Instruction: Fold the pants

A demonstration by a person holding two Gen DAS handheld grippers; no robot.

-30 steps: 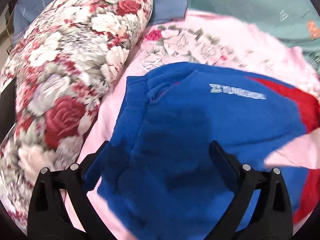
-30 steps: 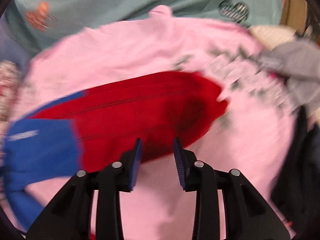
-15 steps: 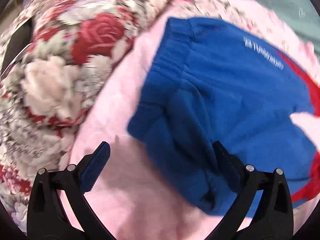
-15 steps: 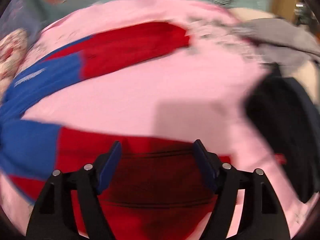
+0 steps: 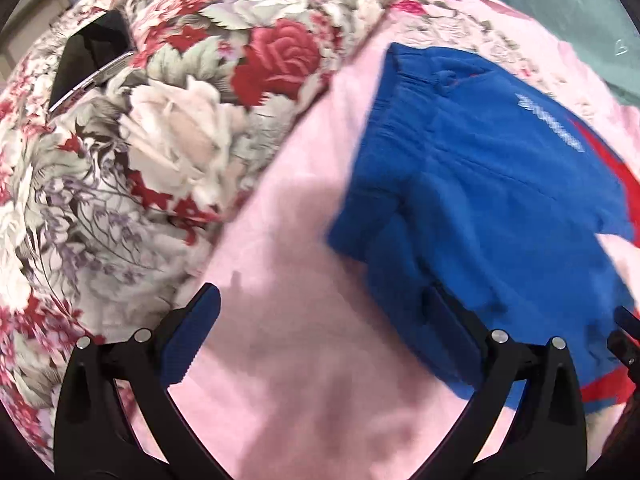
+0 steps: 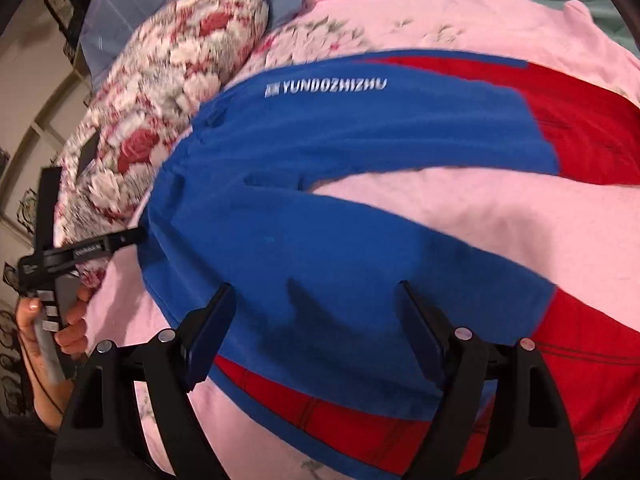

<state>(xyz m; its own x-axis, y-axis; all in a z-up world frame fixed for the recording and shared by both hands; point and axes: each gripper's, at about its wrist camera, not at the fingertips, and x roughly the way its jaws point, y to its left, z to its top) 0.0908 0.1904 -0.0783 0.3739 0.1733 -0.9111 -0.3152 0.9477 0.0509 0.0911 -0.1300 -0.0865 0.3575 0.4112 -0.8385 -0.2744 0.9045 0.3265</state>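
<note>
Left wrist view: the left gripper (image 5: 320, 340) hangs with its fingers spread wide and nothing between them, above the pink blanket (image 5: 280, 380). The pants (image 5: 480, 184) lie flat on that blanket, just right of the fingers; the right finger sits at their near waist corner, the left finger over bare pink. The floral pillow (image 5: 160, 140) lies to the left of the pants, a dark phone (image 5: 90, 58) on it.

Right wrist view: the right gripper (image 6: 316, 332), also spread and empty, hovers over the near leg's blue thigh. The pants (image 6: 360, 240) run lengthwise from waist at left to red lower legs at right (legs splayed apart). The left gripper (image 6: 92, 248) is nearer the waistband, the right nearer the legs.
</note>
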